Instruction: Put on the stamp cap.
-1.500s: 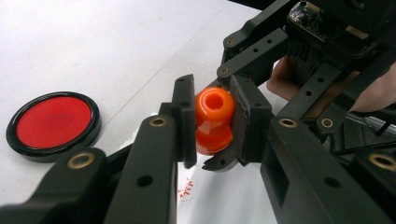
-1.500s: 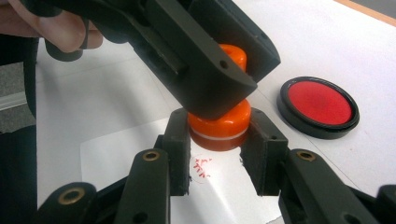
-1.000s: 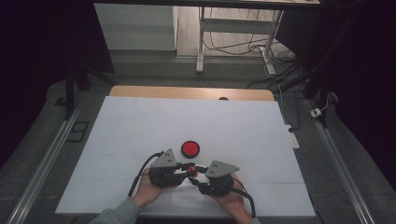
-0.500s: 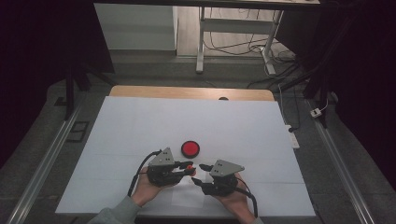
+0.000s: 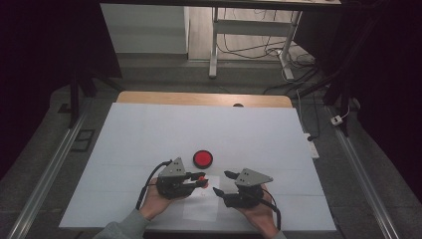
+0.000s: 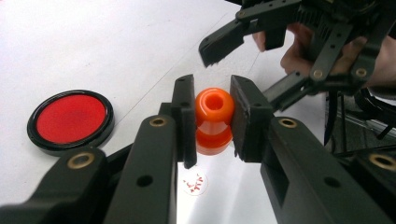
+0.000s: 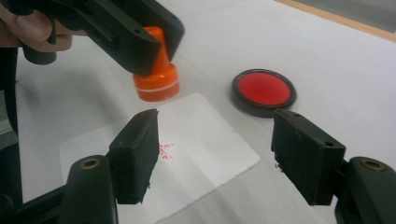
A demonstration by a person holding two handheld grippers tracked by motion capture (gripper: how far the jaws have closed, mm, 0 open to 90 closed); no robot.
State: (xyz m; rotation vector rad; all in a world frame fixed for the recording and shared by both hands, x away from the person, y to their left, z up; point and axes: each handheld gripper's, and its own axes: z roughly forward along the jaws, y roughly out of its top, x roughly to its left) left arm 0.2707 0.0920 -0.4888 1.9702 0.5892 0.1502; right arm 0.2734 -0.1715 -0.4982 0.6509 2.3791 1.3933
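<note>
One orange stamp (image 6: 214,119), round-knobbed, with flared base.

no readable text, label or number anywhere, a small red stamped mark (image 7: 164,151) on the white paper slip (image 7: 205,140), too blurred to make out

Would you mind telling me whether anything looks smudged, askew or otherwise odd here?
Only the red stamp mark on the white paper sheet looks patchy and broken. The orange plastic stamp stands upright and the round red ink pad lies flat.
</note>
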